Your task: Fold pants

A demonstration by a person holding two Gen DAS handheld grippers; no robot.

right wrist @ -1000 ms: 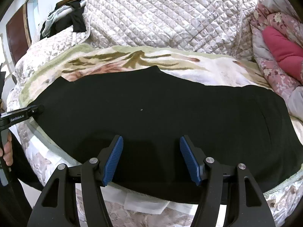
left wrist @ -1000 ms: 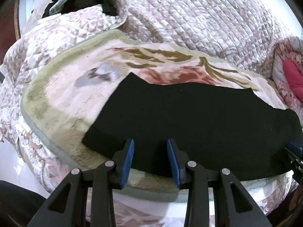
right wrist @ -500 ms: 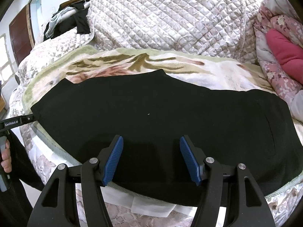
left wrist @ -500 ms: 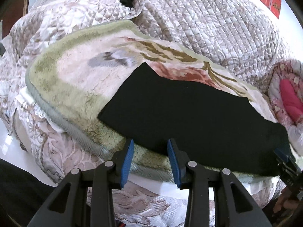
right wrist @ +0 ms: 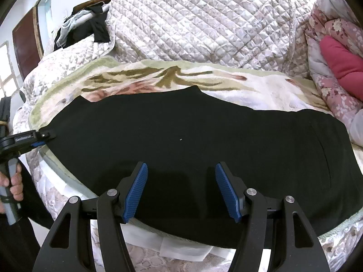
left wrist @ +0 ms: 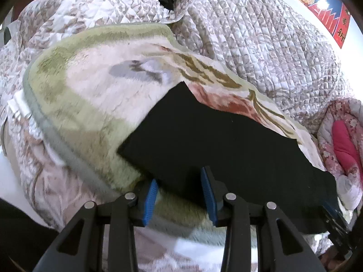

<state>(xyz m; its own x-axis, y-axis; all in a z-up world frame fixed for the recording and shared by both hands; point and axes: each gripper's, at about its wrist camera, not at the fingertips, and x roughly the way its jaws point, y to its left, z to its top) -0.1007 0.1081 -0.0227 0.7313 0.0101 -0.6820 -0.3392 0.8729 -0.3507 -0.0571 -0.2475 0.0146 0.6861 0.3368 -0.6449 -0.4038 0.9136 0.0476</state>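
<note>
Black pants [right wrist: 192, 140] lie flat, folded lengthwise, across a floral fleece blanket [right wrist: 249, 83] on a bed. In the left wrist view the pants [left wrist: 215, 140] run from the near left corner to the right. My left gripper [left wrist: 179, 192] is open and empty at the near edge by the pants' left end; it also shows at the left of the right wrist view [right wrist: 43, 137]. My right gripper [right wrist: 181, 188] is open and empty, just above the pants' near edge around the middle.
A quilted cover [right wrist: 204, 22] is heaped behind the blanket. A pink pillow [right wrist: 340, 61] in a flowered quilt lies at the right. Dark and white clothes [right wrist: 86, 25] are piled at the back left. The bed edge [right wrist: 74, 181] drops off close to me.
The left gripper has moved left and tilted, so the pants' left corner now sits just ahead of its fingers. The right gripper has stayed almost still over the near edge.
</note>
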